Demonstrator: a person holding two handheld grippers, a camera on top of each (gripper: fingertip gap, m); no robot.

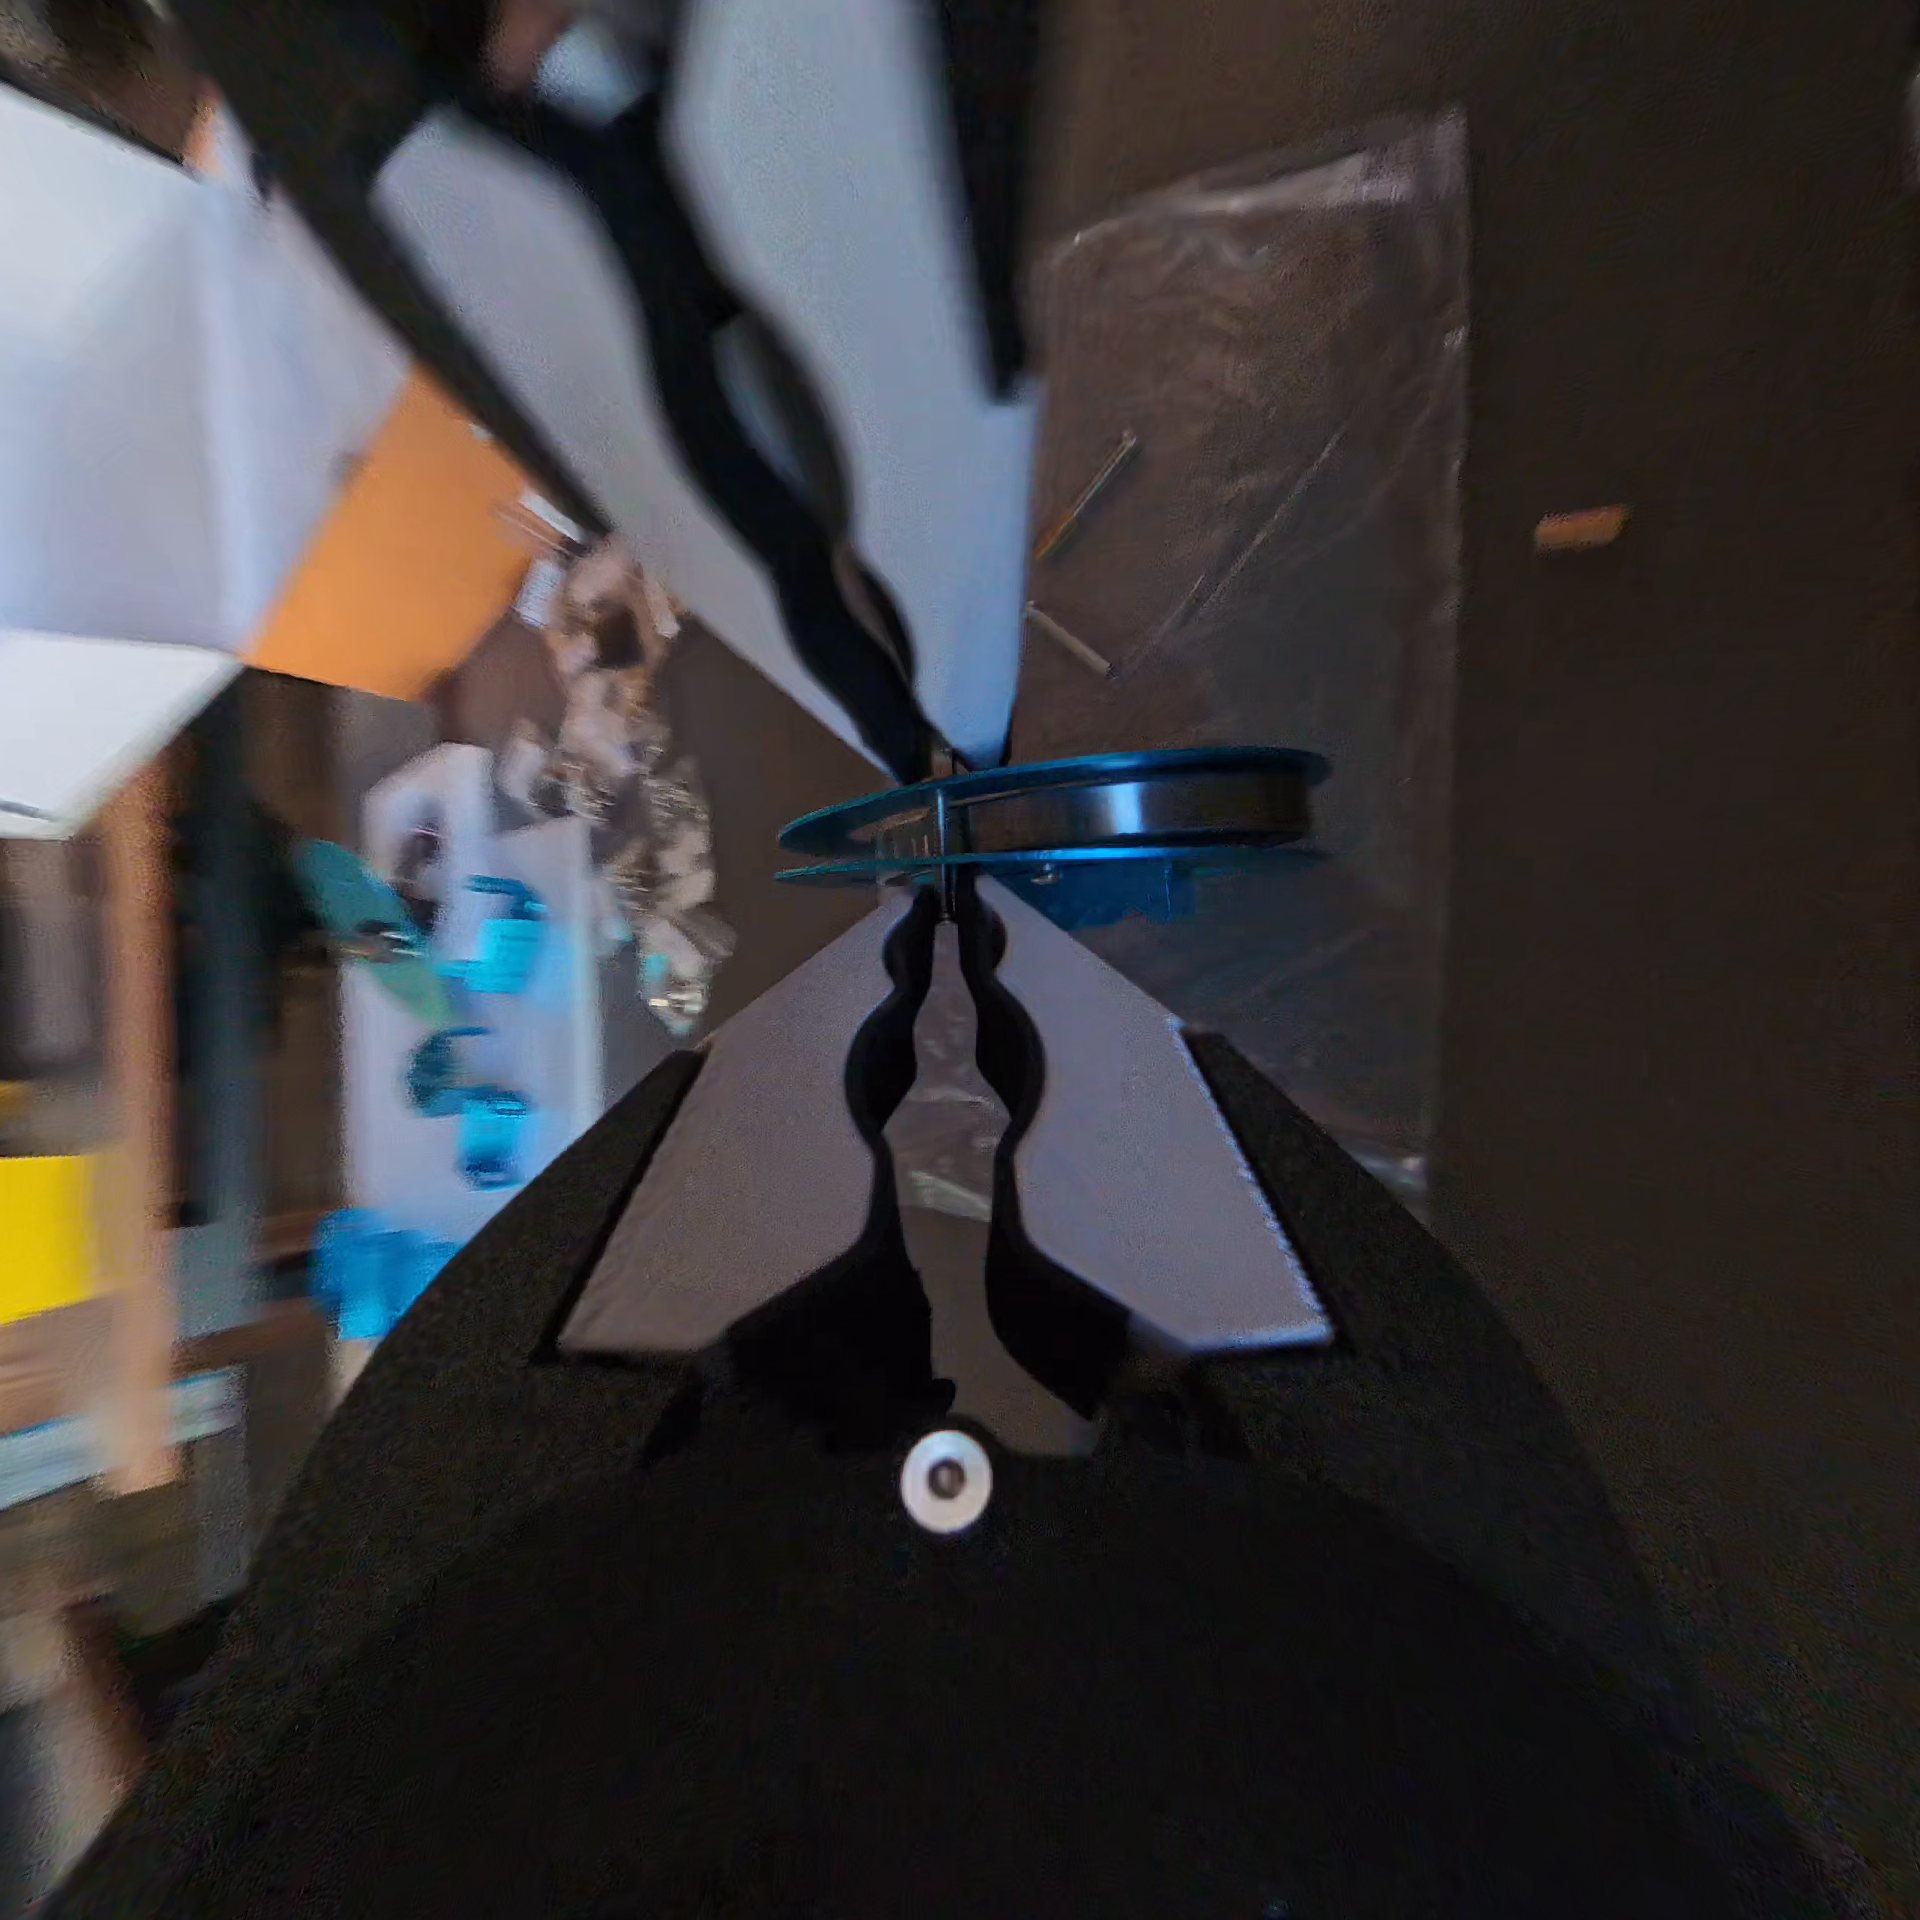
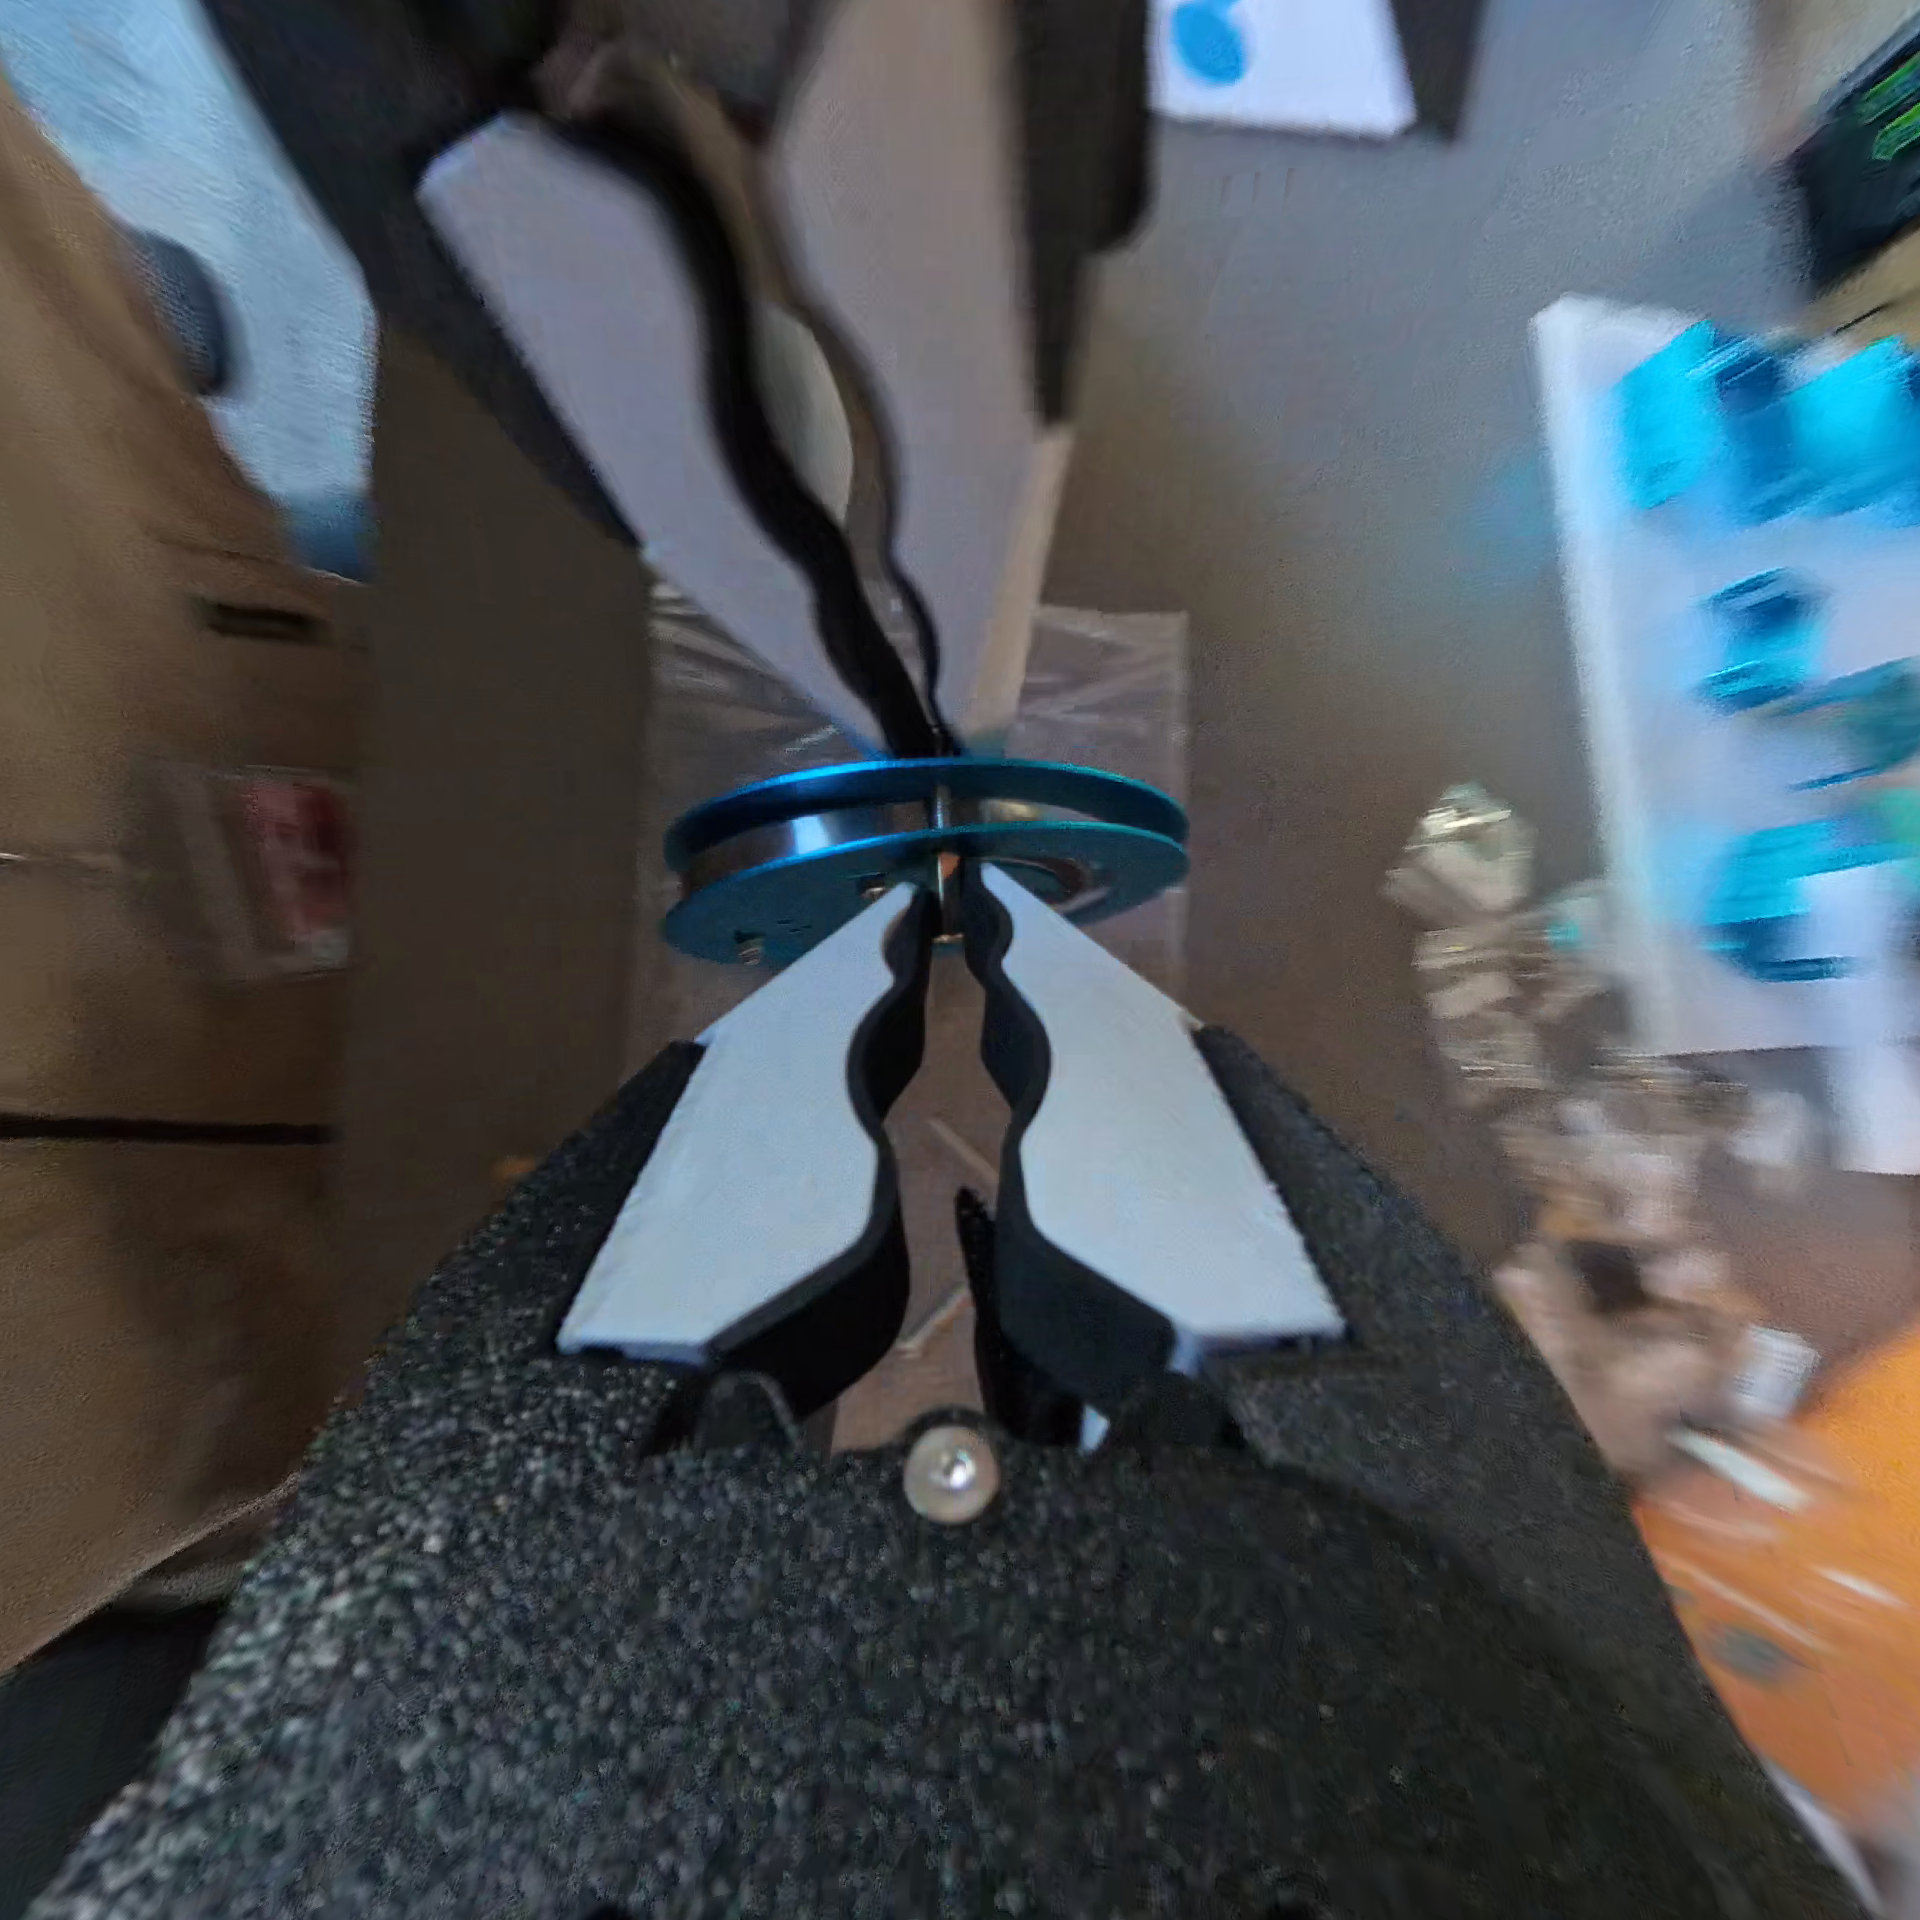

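A small wheel assembly (image 1: 1143, 812) hangs in the air: two thin blue discs with a dark ring between them. My left gripper (image 1: 943, 906) comes from below in the left wrist view and is shut on the assembly's edge, at a small metal post. My right gripper (image 1: 940, 753) comes from above in that view and is shut on the same spot from the opposite side. In the right wrist view the assembly (image 2: 790, 906) sits flat across the shut tips of my right gripper (image 2: 940, 899), and my left gripper (image 2: 930, 732) meets it from above. Both views are motion-blurred.
A clear plastic bag (image 1: 1247, 499) with small metal pins lies on the brown table (image 1: 1683, 935). A white foam tray (image 2: 1662, 727) holds several blue parts. Crumpled clear bags (image 2: 1475, 935), an orange object (image 2: 1787, 1538), a yellow object (image 1: 42, 1236) and cardboard boxes (image 2: 125, 727) stand around. My two grippers' fingertips are within a few centimetres of each other.
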